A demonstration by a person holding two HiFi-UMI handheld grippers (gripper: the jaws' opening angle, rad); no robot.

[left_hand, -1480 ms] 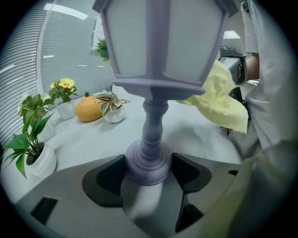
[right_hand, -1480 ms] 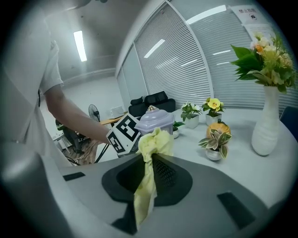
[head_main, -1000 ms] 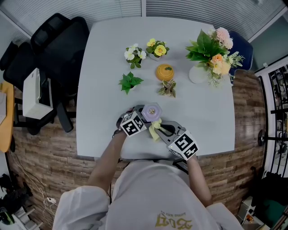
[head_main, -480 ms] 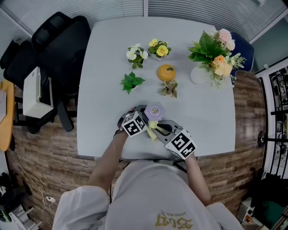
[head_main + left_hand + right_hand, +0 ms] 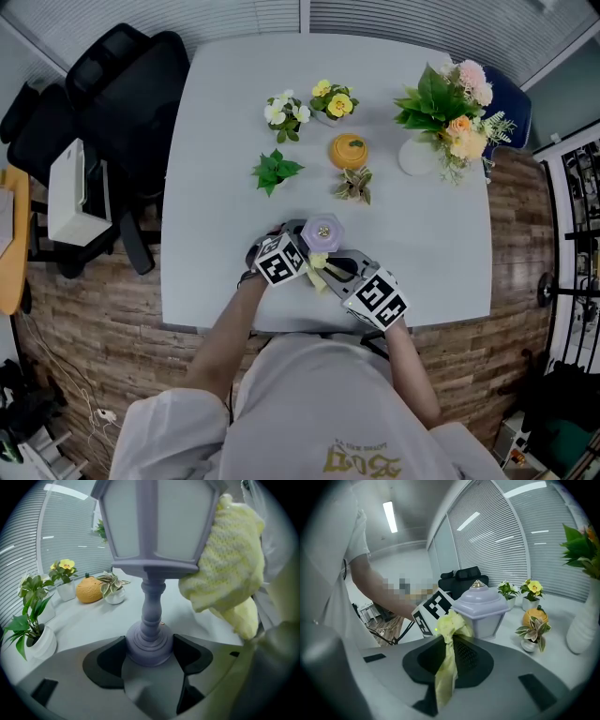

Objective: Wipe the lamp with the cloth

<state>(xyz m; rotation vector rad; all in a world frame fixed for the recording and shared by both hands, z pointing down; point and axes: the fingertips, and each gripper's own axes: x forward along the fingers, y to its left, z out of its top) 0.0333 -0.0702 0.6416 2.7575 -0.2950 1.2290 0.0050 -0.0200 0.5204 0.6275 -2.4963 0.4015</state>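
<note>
A small lilac lantern lamp (image 5: pixel 321 231) stands near the table's front edge. My left gripper (image 5: pixel 150 649) is shut on its round base (image 5: pixel 150 644), a black pad on either side. The lamp's shade (image 5: pixel 157 524) fills the top of the left gripper view, and a yellow knitted cloth (image 5: pixel 227 576) is pressed against its right side. My right gripper (image 5: pixel 449 657) is shut on that yellow cloth (image 5: pixel 449 641), whose bunched end touches the lamp (image 5: pixel 480 611) at its left side. In the head view the cloth (image 5: pixel 320 267) sits between the two marker cubes.
Further back on the white table (image 5: pixel 216 169) are small potted plants (image 5: pixel 273 172), a yellow-flowered pot (image 5: pixel 331 101), an orange pumpkin ornament (image 5: pixel 347 150) and a white vase of flowers (image 5: pixel 441 112). A black chair (image 5: pixel 117 94) stands at the left.
The right gripper with the cloth has shifted slightly left and closer to the lamp over the last second. The left gripper and the lamp have stayed put.
</note>
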